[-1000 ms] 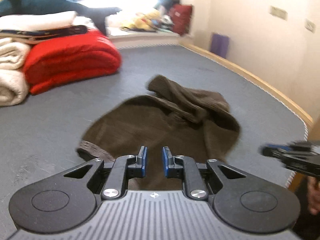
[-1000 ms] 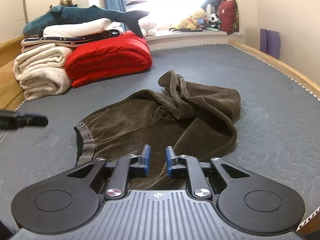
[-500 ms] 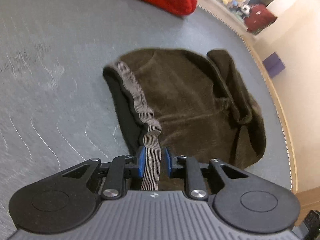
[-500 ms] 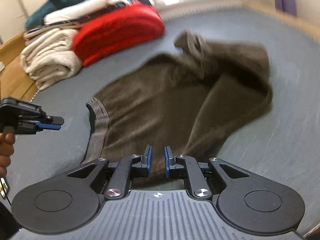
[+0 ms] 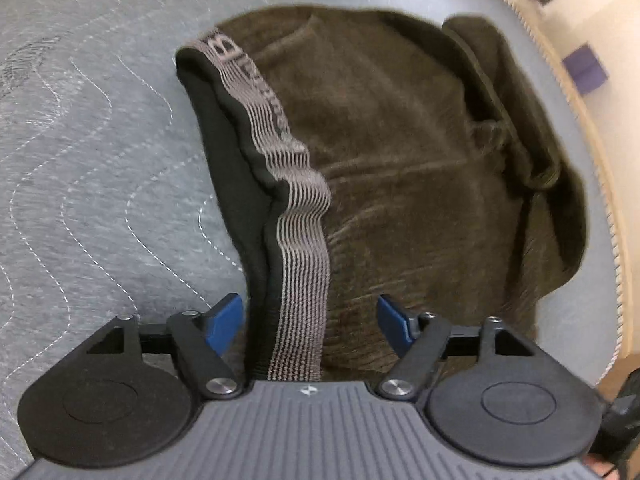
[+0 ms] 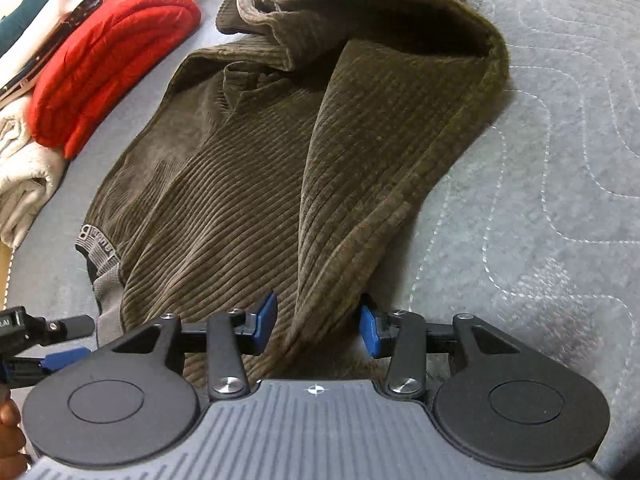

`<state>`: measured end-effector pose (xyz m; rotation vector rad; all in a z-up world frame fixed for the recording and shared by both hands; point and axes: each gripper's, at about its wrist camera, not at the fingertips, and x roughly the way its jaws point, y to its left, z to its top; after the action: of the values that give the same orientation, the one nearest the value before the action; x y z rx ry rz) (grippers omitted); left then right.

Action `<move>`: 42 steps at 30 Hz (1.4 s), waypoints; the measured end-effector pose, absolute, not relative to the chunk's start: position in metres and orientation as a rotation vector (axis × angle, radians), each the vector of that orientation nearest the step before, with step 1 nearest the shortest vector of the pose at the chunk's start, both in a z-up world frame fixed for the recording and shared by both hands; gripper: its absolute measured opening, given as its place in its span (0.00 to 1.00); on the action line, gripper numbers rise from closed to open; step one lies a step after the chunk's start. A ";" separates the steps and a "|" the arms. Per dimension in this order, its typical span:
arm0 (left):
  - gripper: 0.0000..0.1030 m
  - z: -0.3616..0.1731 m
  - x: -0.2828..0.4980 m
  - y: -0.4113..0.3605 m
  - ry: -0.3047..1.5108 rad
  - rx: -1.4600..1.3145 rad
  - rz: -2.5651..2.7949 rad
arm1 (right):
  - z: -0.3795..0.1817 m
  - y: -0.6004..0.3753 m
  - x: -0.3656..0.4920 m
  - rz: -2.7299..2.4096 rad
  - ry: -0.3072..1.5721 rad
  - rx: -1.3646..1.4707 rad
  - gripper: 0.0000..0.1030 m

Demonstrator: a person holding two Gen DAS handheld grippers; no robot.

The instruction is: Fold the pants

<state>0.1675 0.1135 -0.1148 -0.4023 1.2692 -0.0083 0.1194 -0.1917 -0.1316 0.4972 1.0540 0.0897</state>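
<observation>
Both claws came down and just opened: left claw [image 5: 310,318] around the waistband [image 5: 298,216], right claw [image 6: 318,322] around the pants [image 6: 280,168], ready to grab.

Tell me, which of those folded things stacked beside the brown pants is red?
The puffy folded red blanket, nearest the pants. The bundles next to it are cream-white, and the item above is teal.

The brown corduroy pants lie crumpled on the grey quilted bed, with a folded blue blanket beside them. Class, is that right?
Not quite. The folded blanket beside the brown corduroy pants is red, not blue, as the right wrist view shows. The pants do lie crumpled on the grey quilted bed.
</observation>
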 end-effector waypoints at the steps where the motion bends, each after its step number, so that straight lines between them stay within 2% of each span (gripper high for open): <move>1: 0.76 -0.119 0.169 0.110 1.282 -0.386 -0.003 | -0.132 -0.189 0.120 0.090 1.047 0.483 0.44; 3: 0.76 -0.128 0.171 0.103 1.309 -0.367 -0.012 | -0.131 -0.181 0.120 0.087 1.024 0.433 0.41; 4: 0.77 -0.132 0.172 0.099 1.320 -0.357 -0.022 | -0.131 -0.178 0.120 0.084 1.010 0.403 0.36; 5: 0.77 -0.135 0.173 0.093 1.327 -0.325 -0.028 | -0.131 -0.176 0.119 0.079 1.002 0.371 0.23; 8: 0.76 -0.138 0.171 0.080 1.326 -0.221 -0.049 | -0.132 -0.187 0.120 0.097 0.994 0.374 0.14; 9: 0.70 -0.137 0.169 0.076 1.320 -0.184 -0.057 | -0.129 -0.188 0.120 0.104 0.989 0.374 0.12; 11: 0.52 -0.133 0.164 0.076 1.302 -0.144 -0.053 | -0.123 -0.188 0.115 0.121 0.973 0.350 0.11; 12: 0.40 -0.129 0.161 0.078 1.294 -0.136 -0.048 | -0.120 -0.186 0.113 0.132 0.963 0.331 0.10; 13: 0.35 -0.124 0.158 0.081 1.283 -0.139 -0.060 | -0.117 -0.183 0.110 0.147 0.952 0.302 0.09; 16: 0.29 -0.109 0.151 0.087 1.240 -0.153 -0.074 | -0.107 -0.171 0.098 0.196 0.916 0.177 0.08; 27: 0.24 -0.057 0.101 0.140 1.139 -0.147 -0.117 | -0.066 -0.117 0.038 0.454 0.829 -0.133 0.07; 35: 0.24 -0.038 0.048 0.202 1.170 -0.106 -0.075 | -0.054 -0.056 -0.009 0.753 0.817 -0.285 0.07; 42: 0.24 -0.028 0.037 0.214 1.236 -0.055 0.033 | -0.058 -0.019 -0.015 0.882 0.853 -0.395 0.07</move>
<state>0.0374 0.2142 -0.0285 -0.0548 1.2357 0.0334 -0.0149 -0.0186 -0.0581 -0.3954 0.8530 0.8818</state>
